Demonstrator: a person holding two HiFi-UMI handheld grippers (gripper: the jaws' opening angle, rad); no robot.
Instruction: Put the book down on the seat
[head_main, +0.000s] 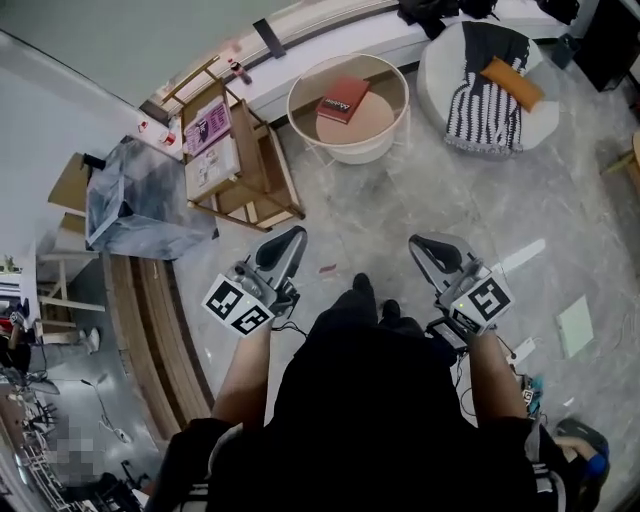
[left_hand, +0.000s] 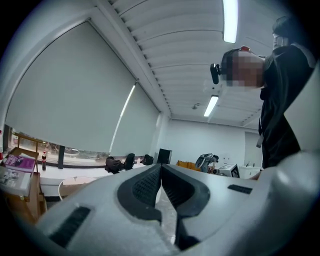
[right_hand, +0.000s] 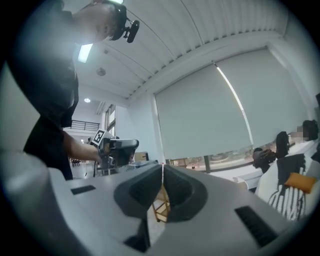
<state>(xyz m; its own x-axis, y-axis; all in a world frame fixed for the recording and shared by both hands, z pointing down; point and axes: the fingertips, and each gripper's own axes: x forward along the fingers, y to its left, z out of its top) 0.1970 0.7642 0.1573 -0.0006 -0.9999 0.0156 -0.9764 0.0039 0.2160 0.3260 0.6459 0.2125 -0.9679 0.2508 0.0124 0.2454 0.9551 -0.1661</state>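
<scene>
Red is the colour of the book (head_main: 343, 100), and it lies flat on the wooden top of the round counter (head_main: 350, 150) (the one with the white rim), well across the floor (head_main: 400, 200) from me. The seat (head_main: 437, 75) is a round white one, just to the right of that counter. A striped blanket (head_main: 485, 100) hangs over the seat, and an orange cushion (head_main: 512, 84) lies on top of the blanket. The book is on the counter, not yet on the seat. My left hand-held gripper (left_hand: 161, 170) is pinched tight, its two jaws pressed together with nothing in them. My right hand-held gripper (right_hand: 162, 170) is the same, jaws together and holding nothing. I hold both out in front of me, one on each side of my feet, and both are well apart from the book and the seat. To the left of the round counter stands a wooden rack (head_main: 250, 160) with a pink paper (head_main: 207, 125) on top. The floor is grey and shiny.
</scene>
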